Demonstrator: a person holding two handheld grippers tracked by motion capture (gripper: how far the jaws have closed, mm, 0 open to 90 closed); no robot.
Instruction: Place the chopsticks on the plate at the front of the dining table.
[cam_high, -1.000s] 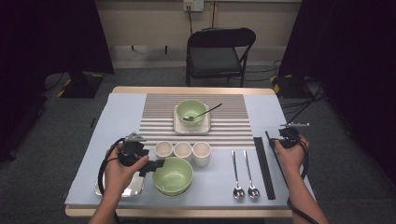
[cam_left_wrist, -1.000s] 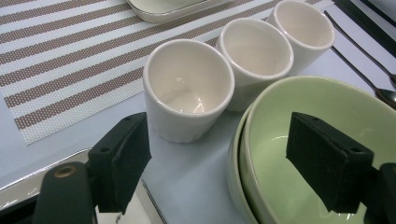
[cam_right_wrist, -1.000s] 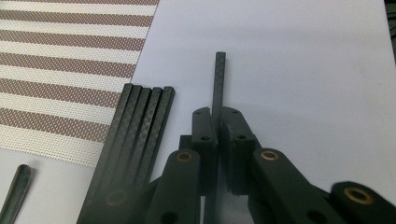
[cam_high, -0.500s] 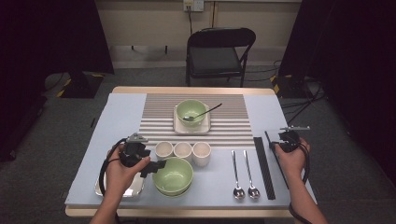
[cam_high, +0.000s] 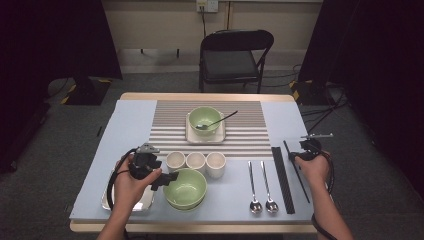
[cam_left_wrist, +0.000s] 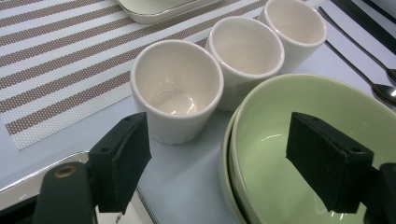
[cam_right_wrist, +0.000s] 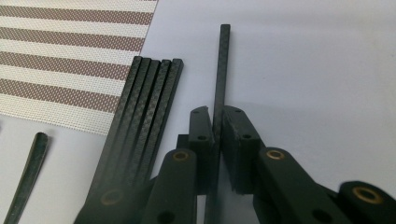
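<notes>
**Right jaws pinch one chopstick; left jaws straddle the bowl rim**

Your right gripper (cam_right_wrist: 218, 135) is clamped on a single thin black square-section chopstick (cam_right_wrist: 221, 70). Its long axis runs straight ahead along the jaws, away from you, with the free end well beyond the pads and the near end passing back between the gripper's links. The chopstick lies on the pale blue table cover (cam_right_wrist: 303, 60), just to the right of the bundle of matching black chopsticks (cam_right_wrist: 149, 93), slightly splayed from it and not touching at the far end. From above, your right hand (cam_high: 312, 167) sits at the table's right edge, so this hand is the one placed for the stick; any lift should keep the stick in line with the jaws so it does not swing into the bundle.

Your left gripper (cam_left_wrist: 219, 163) stands wide open, one pad outside and one pad over the inside of the stacked pale green ceramic bowls (cam_left_wrist: 299, 116), gripping nothing. The nearest of three cream cups (cam_left_wrist: 177, 88) stands just beyond the bowls' rim.

Compared with a second earlier, both hands sit where they were; the right jaws show the same pinch, and nothing on the table has shifted.
</notes>
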